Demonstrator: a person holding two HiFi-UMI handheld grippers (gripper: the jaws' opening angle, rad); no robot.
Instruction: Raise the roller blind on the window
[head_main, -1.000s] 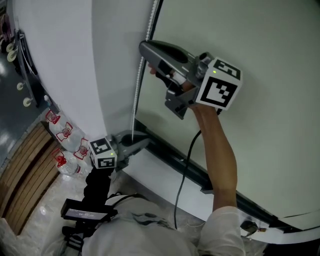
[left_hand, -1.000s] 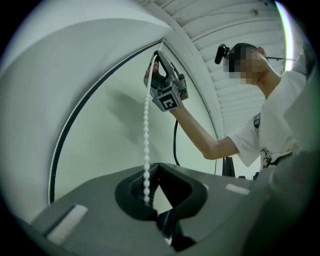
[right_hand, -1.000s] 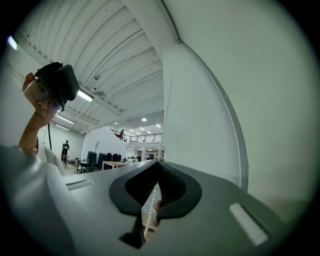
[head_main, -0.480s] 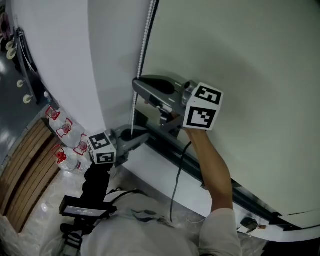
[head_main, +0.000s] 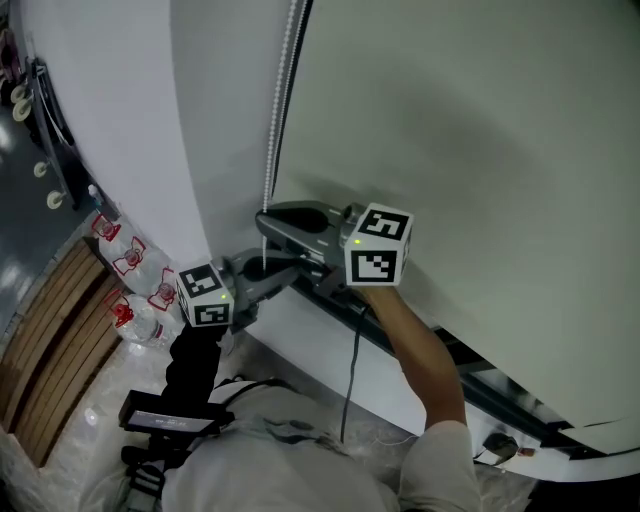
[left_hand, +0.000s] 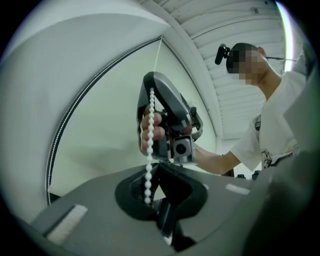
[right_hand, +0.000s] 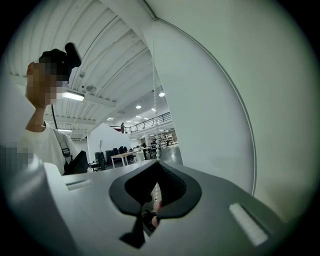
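White chain (head_main: 274, 150), upper centre, taut: right gripper (head_main: 262, 220) fingers pinch it, I'd say to haul the blind (head_main: 480, 150) up; left gripper (head_main: 287, 274) fingers clamp it lower, likely for tension.

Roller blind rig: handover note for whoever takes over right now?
Left tool: shut on the white bead chain at its low end.
Right tool: shut on the same chain, just above the left tool.
Pale grey-green roller blind: down, covering the window as far as its dark bottom bar.
Done: both grips are on the chain.
To do: pull the chain, probably hand over hand, until the blind is up.
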